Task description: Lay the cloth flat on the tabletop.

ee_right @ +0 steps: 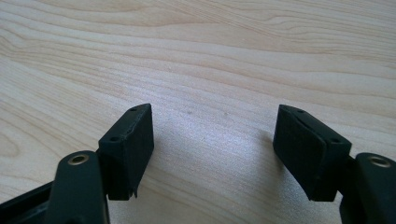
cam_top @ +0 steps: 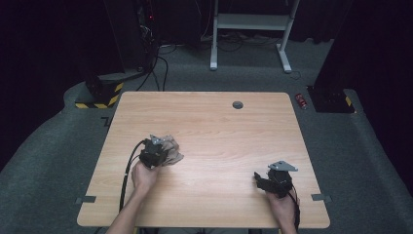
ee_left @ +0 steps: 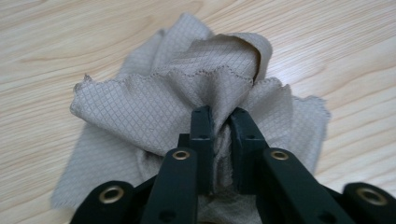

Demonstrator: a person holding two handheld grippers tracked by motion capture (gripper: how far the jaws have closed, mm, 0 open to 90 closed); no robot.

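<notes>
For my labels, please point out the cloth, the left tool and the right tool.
cloth (ee_left: 154, 105), left gripper view, its quilted upper fold
left tool (ee_left: 220, 122), left gripper view, between its tips
right tool (ee_right: 215, 140), right gripper view, between its tips

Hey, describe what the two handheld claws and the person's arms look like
Both are black. The left claw trails a black cable; the right claw carries a grey three-cornered plate. Close up, the arms have brass-ringed holes, and the fingers end in blocky black pads. The forearms are bare, without sleeves.
</notes>
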